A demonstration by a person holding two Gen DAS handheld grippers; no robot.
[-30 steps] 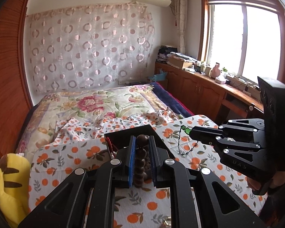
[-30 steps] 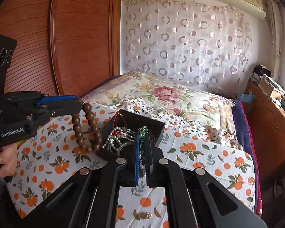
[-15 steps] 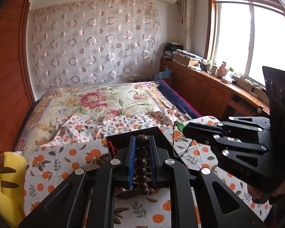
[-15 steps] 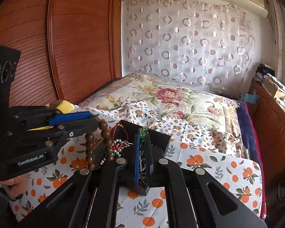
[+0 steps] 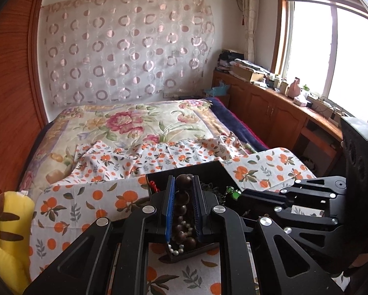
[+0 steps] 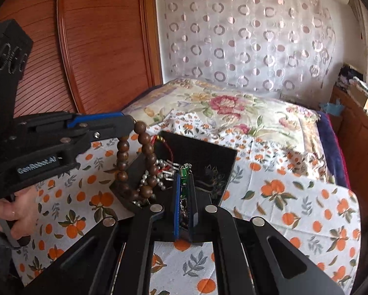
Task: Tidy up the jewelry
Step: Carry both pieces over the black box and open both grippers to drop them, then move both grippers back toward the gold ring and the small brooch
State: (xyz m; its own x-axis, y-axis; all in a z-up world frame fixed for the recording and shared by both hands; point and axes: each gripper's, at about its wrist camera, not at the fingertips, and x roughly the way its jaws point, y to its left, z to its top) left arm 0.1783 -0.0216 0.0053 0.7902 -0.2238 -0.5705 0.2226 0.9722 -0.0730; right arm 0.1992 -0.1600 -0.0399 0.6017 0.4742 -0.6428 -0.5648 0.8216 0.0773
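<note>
A black jewelry box [image 6: 208, 152] sits on the orange-print cloth on the bed; it also shows in the left wrist view [image 5: 208, 169]. My left gripper [image 5: 183, 184] is shut on a brown wooden bead bracelet [image 5: 181, 201], which hangs over the box's left part [image 6: 144, 162]. My right gripper [image 6: 184, 174] is shut on a green-pendant chain necklace [image 6: 184, 170], held over the box's middle; the pendant shows in the left wrist view [image 5: 232, 191]. White pearls [image 6: 157, 172] and a red cord [image 6: 168, 147] lie in the box.
A yellow plush toy [image 5: 4, 231] lies at the bed's left edge. A wooden wardrobe [image 6: 98, 49] stands left of the bed. A wooden cabinet [image 5: 270, 108] with clutter runs under the window on the right. A floral quilt [image 5: 134, 123] covers the far bed.
Both grippers have moved in over the black box and lower. The bead bracelet now hangs down into the box. The necklace chain has come from right of the box to above it.
</note>
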